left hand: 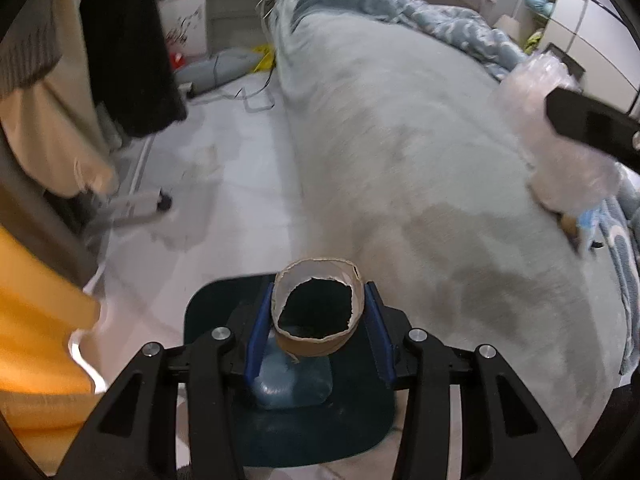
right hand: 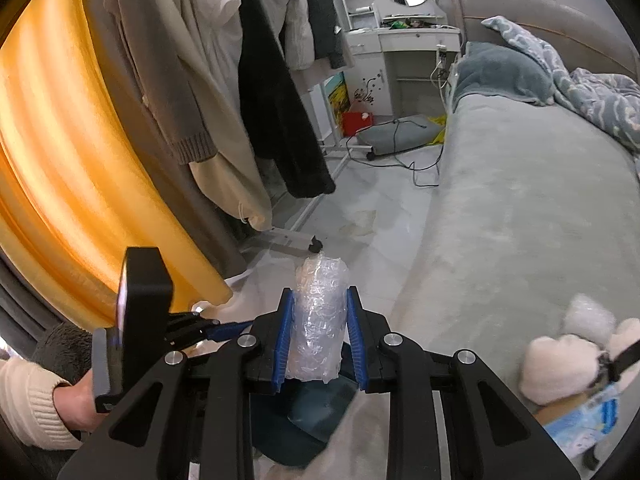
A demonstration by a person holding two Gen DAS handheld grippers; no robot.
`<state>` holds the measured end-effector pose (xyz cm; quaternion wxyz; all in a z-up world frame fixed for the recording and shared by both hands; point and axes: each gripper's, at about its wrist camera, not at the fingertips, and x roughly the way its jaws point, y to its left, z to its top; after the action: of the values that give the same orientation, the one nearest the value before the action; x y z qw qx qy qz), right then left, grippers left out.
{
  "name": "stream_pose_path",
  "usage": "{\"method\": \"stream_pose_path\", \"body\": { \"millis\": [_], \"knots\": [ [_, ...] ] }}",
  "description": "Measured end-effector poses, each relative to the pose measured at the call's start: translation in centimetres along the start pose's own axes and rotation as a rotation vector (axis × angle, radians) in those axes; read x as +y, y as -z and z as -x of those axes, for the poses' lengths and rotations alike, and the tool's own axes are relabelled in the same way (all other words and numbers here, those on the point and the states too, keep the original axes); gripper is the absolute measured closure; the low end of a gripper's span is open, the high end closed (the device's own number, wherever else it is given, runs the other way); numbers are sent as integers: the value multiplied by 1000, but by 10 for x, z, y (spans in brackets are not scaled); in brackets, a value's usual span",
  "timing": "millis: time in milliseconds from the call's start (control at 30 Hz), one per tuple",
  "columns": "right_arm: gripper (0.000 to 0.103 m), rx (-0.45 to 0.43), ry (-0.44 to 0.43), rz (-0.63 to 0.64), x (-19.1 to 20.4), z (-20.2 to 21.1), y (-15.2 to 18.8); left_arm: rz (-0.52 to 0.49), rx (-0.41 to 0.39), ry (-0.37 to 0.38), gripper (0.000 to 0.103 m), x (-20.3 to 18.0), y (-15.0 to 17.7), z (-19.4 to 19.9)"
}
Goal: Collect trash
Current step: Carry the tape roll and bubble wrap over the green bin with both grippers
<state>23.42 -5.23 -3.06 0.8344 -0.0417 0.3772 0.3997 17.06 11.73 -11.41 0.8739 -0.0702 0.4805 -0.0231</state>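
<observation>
Black grippers (right hand: 316, 332) — blue pads, cream cuff (right hand: 30, 392)

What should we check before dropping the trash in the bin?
1. Cardboard tube clamped in left gripper: ok.
2. Bubble wrap clamped in right gripper: ok.
3. Tube above the dark bin: ok, the bin shows directly beneath it.
4. Bubble wrap above the bin: cannot tell; only part of the bin shows below the gripper.
5. Room left in the bin: ok, only a clear bag lies inside.
6. Trash left on the bed: not ok, a box lies at its edge.
</observation>
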Motion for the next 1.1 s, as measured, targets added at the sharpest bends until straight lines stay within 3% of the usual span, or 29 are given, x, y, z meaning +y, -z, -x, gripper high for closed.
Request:
{"method": "stream_pose_path", "body": {
  "millis": [267,500,767,933,1100],
  "knots": [
    [77,56,-26,2,19,-31,2,20,129,-44,56,24,23,-22],
    [77,112,-40,5,31,-59,5,67,270,-33,55,44,45,-43],
    [77,182,-62,-9,45,-92,7,145,373,4,54,69,63,-49],
    [77,224,-61,-16,49,-114,11,181,387,39,44,82,67,-46],
    [77,266,-65,-26,54,-133,16,173,354,47,40,90,64,-31]
  ]
}}
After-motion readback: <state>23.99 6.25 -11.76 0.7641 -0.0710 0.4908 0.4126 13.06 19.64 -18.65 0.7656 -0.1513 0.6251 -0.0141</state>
